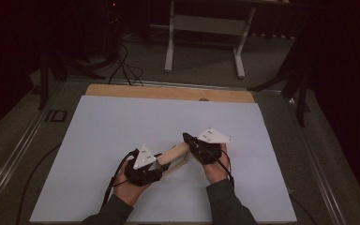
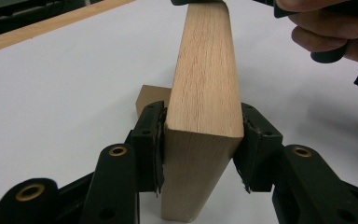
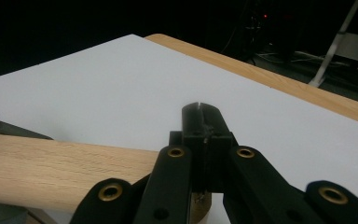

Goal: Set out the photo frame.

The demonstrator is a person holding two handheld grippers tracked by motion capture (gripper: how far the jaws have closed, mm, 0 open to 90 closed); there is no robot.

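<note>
in the lower middle of the high view, a little left of centre, the left gripper (image 1: 157, 165) is held in the person's left hand (image 1: 126, 185) above the white sheet (image 1: 122, 122) that covers the table. its jaws hold the near end of a long wooden block (image 1: 173, 153). in the left gripper view, the block (image 2: 205, 102) stands between the two black pads, in the middle of the frame. the left pad lies against its side, and the right pad touches its corner. a second, smaller piece of wood (image 2: 150, 97) shows just behind the left pad, lying on the sheet.

the block runs up and to the right in the high view, to the right gripper (image 1: 187, 138) just right of centre, held by the right hand (image 1: 214, 164). in the right gripper view, its jaws (image 3: 200, 122) are pressed together at the tip with nothing between them. the block (image 3: 65, 170) lies at the lower left of that frame, beside and under the jaw arms. whether it touches them i cannot tell.
</note>
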